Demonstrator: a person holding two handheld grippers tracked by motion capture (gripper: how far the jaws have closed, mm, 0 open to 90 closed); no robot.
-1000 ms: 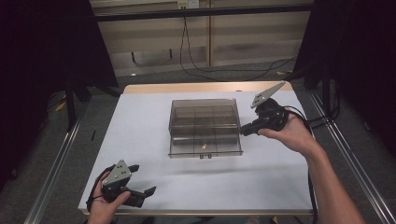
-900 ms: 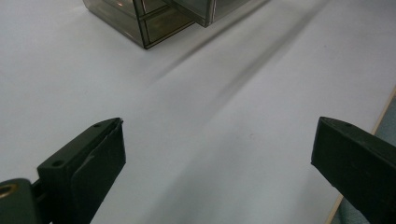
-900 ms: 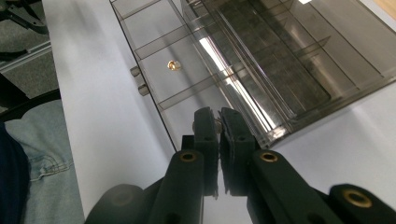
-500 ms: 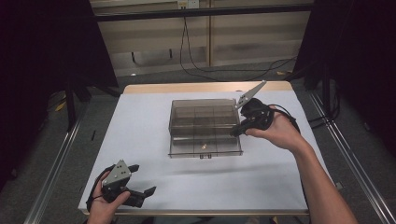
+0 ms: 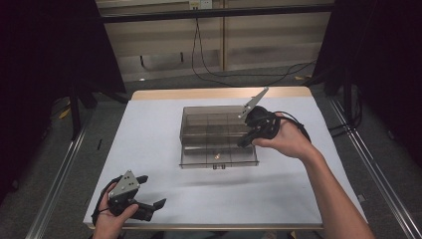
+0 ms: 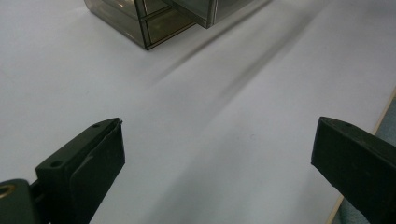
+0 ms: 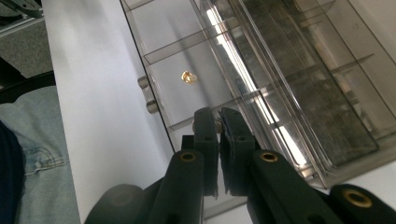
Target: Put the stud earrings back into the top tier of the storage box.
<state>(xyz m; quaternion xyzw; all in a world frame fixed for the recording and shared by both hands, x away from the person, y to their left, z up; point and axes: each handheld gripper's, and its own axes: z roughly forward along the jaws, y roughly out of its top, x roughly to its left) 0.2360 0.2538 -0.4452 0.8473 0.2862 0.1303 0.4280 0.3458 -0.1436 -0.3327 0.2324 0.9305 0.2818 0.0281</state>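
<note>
right gripper [image 7: 215,122] pinched shut on something tiny and brass-coloured, over the smoky clear plastic compartment box [image 5: 219,137] mid-table. left gripper [image 6: 217,154] wide open, nothing held, near corner.

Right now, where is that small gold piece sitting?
In the right gripper view, the small gold piece lies in a front compartment of the clear divided box, near its two knobs; the shut right gripper is just beside it.
</note>
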